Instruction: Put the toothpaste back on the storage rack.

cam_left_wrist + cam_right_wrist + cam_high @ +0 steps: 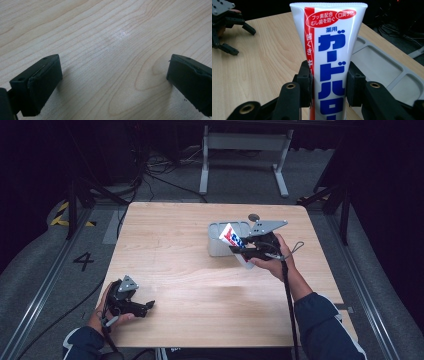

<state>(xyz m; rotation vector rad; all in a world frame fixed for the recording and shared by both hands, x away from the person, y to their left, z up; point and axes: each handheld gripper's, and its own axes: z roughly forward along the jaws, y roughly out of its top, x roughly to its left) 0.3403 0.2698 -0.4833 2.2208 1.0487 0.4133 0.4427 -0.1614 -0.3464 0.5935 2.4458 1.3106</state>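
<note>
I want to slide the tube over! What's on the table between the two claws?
Nothing: in the high view, bare wooden table lies between the left claw and the right claw holding the toothpaste tube.

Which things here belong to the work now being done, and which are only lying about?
In use:
- toothpaste tube, clamped in the right gripper
- grey tray, beside it

Idle:
- left gripper, jaws open over bare table
- floor cables

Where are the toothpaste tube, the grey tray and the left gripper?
tube (329, 57): right gripper view, on its printed front.
tray (216, 245): high view, on its near wall.
left gripper (148, 307): high view, midway between the tips of its open jaws.
</note>
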